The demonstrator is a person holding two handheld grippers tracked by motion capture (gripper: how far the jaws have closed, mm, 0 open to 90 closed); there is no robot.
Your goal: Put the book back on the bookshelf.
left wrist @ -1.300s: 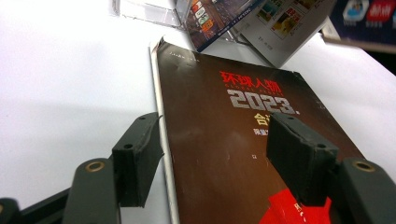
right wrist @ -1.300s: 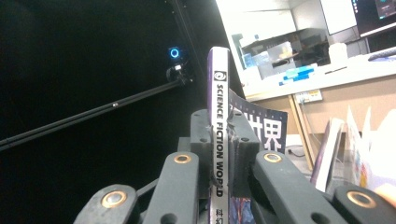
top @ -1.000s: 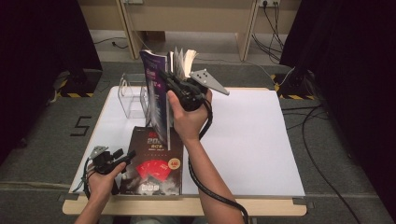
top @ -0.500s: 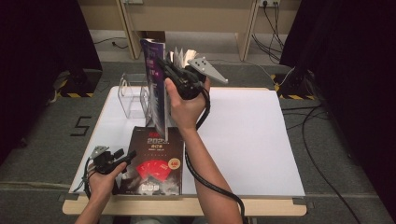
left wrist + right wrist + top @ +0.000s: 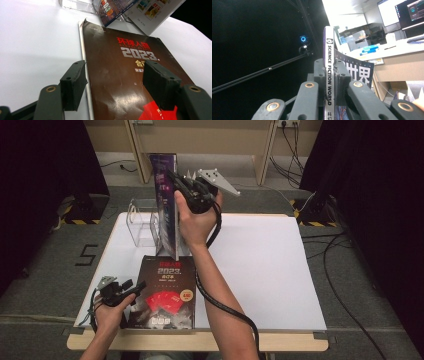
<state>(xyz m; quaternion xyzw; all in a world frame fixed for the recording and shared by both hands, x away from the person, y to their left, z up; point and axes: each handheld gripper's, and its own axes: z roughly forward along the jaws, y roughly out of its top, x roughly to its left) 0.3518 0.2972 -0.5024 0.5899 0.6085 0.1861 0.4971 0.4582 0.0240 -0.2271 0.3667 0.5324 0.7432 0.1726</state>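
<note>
Upright magazine point(image 5: 165, 205) in right claw point(image 5: 176, 179)

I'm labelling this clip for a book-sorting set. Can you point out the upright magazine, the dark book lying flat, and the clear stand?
upright magazine point(image 5: 328, 62), right gripper view, on its white spine.
dark book point(image 5: 167, 292), high view, on the middle of its cover.
clear stand point(image 5: 141, 222), high view, on its transparent wall.

Glossy paper cover (scuffed) on brown book point(image 5: 117, 75); clear plastic stand point(image 5: 141, 222); matt white table point(image 5: 260, 265).
</note>
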